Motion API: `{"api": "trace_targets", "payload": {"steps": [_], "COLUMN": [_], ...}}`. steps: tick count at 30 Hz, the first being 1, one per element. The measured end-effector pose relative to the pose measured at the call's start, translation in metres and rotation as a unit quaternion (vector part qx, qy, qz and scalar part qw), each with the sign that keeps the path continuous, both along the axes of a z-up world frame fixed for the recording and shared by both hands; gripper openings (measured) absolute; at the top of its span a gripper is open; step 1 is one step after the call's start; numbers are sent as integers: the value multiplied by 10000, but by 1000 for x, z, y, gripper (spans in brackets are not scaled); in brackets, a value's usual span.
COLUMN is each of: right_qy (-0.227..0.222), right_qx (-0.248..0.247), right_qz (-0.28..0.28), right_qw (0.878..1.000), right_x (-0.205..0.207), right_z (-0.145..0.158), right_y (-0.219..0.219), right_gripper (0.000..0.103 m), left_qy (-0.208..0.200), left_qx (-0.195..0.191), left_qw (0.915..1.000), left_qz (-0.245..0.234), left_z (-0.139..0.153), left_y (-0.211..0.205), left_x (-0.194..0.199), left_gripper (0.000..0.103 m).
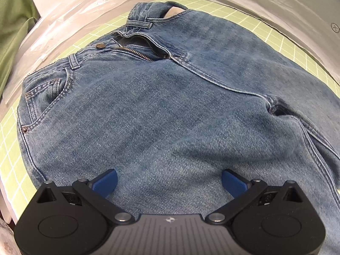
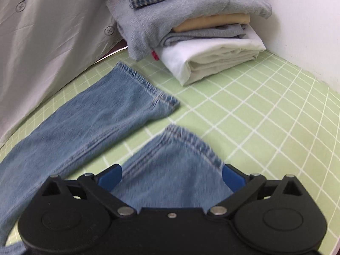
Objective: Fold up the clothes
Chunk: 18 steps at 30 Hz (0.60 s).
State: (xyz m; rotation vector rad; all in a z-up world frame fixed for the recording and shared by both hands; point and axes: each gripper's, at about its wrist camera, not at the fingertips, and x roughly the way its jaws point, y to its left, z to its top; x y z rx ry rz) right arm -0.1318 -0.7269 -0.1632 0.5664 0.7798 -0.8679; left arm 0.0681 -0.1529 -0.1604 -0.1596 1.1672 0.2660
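I'm looking down on a light green mat point(image 2: 265, 110) with a white grid, which carries everything here. A pair of blue jeans point(image 1: 170, 110) lies flat on it, fly open, the two leg ends point(image 2: 148, 93) spread apart toward a stack of folded clothes point(image 2: 191, 27) resting on the mat's far side. A sheet of clear plastic point(image 1: 70, 21) lies along the mat's edge beyond the waistband.

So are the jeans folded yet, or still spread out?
Spread out. The jeans lie flat on the green grid mat, fly open, and both leg hems lie apart, not stacked.
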Motion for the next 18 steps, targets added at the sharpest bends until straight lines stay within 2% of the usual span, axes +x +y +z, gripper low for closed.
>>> {"api": "trace_targets", "payload": {"steps": [3, 5, 9, 11, 14, 18], "right_qy": [125, 120, 201, 283, 179, 132], "right_qx": [-245, -194, -46, 28, 275, 212], "right_qz": [200, 210, 186, 211, 343, 492], "right_qw": [9994, 9995, 9996, 9994, 9989, 9985], "right_x": [-22, -39, -70, -82, -94, -92], "right_z": [2, 0, -8, -13, -21, -23], "right_y": [35, 49, 72, 80, 87, 92], "right_gripper": [103, 103, 103, 103, 103, 103], "left_qy": [23, -39, -226, -355, -433, -439], "left_qx": [-33, -117, -402, -378, -389, -392], "left_qw": [9994, 9988, 9973, 9967, 9964, 9964], "left_qz": [-345, -472, -570, -631, -609, -611], "left_z": [2, 5, 12, 18, 24, 27], "left_y": [-2, -1, 8, 11, 19, 28], "left_x": [-13, -26, -59, -76, -94, -111], "left_gripper": [103, 103, 103, 103, 103, 103]}}
